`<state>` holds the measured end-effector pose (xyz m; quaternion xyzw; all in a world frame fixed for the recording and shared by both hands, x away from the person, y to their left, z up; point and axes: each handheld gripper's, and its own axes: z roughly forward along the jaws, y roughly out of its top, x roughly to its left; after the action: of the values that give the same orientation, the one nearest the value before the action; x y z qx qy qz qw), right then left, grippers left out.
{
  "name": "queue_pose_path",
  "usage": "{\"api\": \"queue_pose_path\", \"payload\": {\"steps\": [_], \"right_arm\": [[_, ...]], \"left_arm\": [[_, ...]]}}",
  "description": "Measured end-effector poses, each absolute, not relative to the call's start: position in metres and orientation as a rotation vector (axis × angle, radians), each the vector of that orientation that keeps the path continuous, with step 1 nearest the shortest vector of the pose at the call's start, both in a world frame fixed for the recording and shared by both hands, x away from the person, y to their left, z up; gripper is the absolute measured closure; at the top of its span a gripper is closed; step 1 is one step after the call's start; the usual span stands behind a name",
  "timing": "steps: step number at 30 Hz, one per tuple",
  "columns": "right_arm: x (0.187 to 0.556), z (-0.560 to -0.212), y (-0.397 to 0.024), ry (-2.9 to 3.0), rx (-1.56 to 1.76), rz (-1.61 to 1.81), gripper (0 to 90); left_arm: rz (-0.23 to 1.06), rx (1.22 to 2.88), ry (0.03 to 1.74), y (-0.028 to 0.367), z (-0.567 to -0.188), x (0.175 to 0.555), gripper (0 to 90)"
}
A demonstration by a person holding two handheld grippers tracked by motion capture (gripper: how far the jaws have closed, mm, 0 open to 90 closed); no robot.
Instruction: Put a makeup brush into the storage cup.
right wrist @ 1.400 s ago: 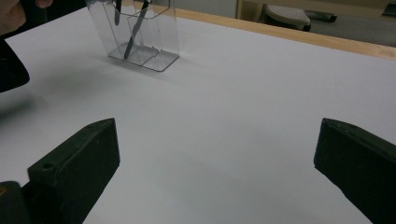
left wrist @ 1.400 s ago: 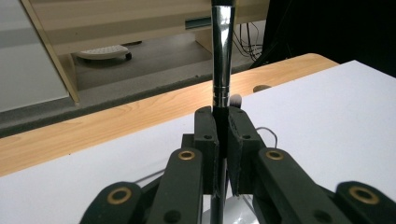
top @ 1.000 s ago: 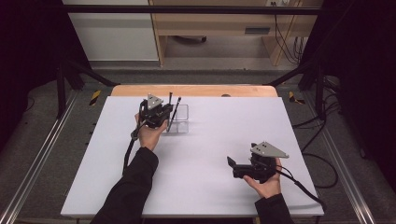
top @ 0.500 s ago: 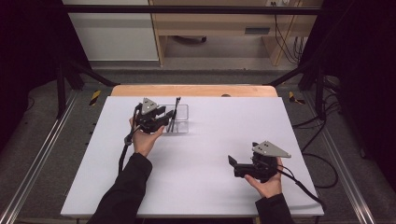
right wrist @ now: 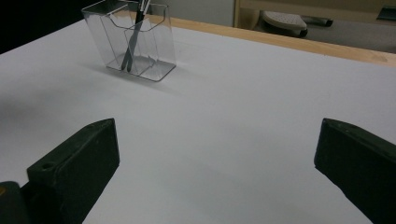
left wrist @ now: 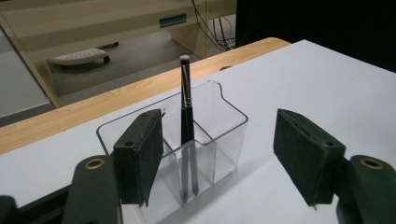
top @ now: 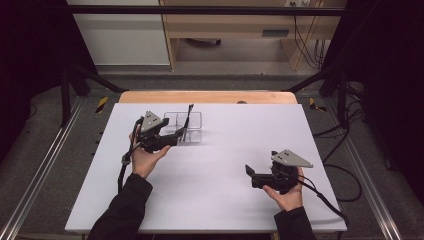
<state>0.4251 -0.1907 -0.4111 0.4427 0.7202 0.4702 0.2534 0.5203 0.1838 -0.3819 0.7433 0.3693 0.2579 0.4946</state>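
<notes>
Your left tongs (top: 176, 137) have just been opening and now stand apart with nothing between the pads: in the left gripper view the brush (left wrist: 186, 102) stands free in the holder (left wrist: 219, 116) beyond them, untouched. A second ago, in the high view, those tongs were closed at the brush over the holder; since then your left hand has drawn back toward the counter's left side, and the brush has stayed behind, leaning upright in one of the clear compartments, bristles up. To my eye that means the drop is done and the brush is placed; what remains for you is only to clear the hand away without knocking the light plastic holder, which sits just beside your pads. Your right tongs (top: 250, 172) are spread wide and empty, low over the bare counter (top: 225, 165) on the right, well apart from the holder, and have not moved from where they were a second ago. Counting up: two tongs, both empty; one brush; one clear holder, with at least three compartments as far as I can tell; one white counter.
</notes>
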Motion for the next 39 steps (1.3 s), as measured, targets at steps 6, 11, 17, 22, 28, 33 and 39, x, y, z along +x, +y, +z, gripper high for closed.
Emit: {"api": "queue_pose_path", "payload": {"steps": [6, 11, 17, 22, 28, 33, 39], "right_arm": [[0.425, -0.410, -0.192, 1.951, 1.205, 1.283, 0.6], [0.425, -0.408, -0.193, 1.947, 1.204, 1.286, 0.6], [0.424, -0.407, -0.194, 1.944, 1.199, 1.293, 0.7], [0.423, -0.406, -0.195, 1.945, 1.196, 1.297, 0.7], [0.422, -0.405, -0.197, 1.942, 1.192, 1.292, 0.8], [0.420, -0.406, -0.197, 1.957, 1.180, 1.281, 0.7], [0.418, -0.406, -0.196, 1.968, 1.171, 1.267, 0.7]], "left_arm": [[0.602, 1.827, 0.866, 0.188, -0.381, 0.503, 25.7], [0.590, 1.837, 0.839, 0.193, -0.381, 0.487, 21.7], [0.572, 1.836, 0.828, 0.200, -0.385, 0.470, 20.4], [0.568, 1.844, 0.837, 0.206, -0.391, 0.460, 18.9], [0.561, 1.840, 0.854, 0.214, -0.396, 0.450, 18.6], [0.555, 1.828, 0.864, 0.223, -0.399, 0.441, 17.7], [0.555, 1.816, 0.872, 0.232, -0.404, 0.431, 15.9]]}}
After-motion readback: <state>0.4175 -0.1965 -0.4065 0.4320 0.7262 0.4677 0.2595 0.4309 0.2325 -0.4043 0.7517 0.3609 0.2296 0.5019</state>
